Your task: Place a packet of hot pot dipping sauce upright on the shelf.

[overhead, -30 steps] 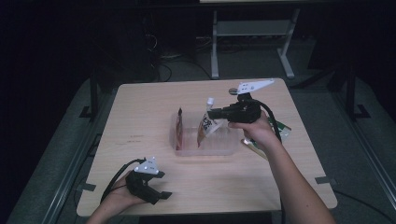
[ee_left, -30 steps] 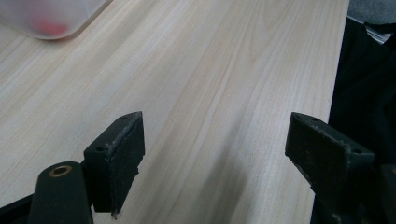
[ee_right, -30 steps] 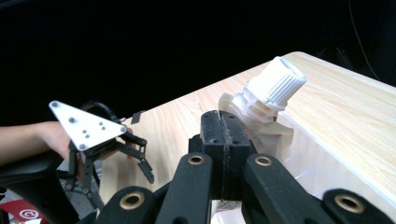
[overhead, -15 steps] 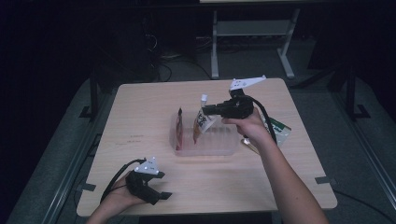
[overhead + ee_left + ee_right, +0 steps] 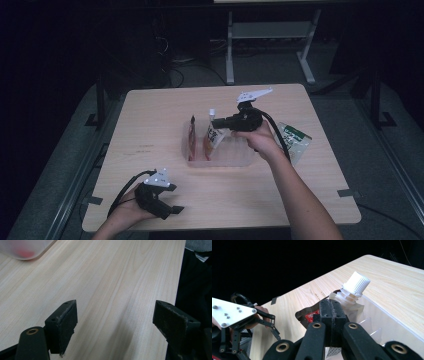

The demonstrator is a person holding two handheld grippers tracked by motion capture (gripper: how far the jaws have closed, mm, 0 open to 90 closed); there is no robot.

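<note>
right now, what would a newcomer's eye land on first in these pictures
Probably the right claw, shut on a spouted pouch with a white screw cap, held upright over the clear plastic bin at mid-table. A red-and-dark packet stands in that bin's left end. The left claw rests open near the table's front-left edge, holding nothing.

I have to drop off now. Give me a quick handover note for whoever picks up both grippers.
Right gripper: shut on the spouted pouch, held upright over the clear bin.
Left gripper: open, idle at the near left table edge.
Done: a red pouch already stands in the bin.
Left: lower and release the spouted pouch; the green packet probably goes next.
</note>
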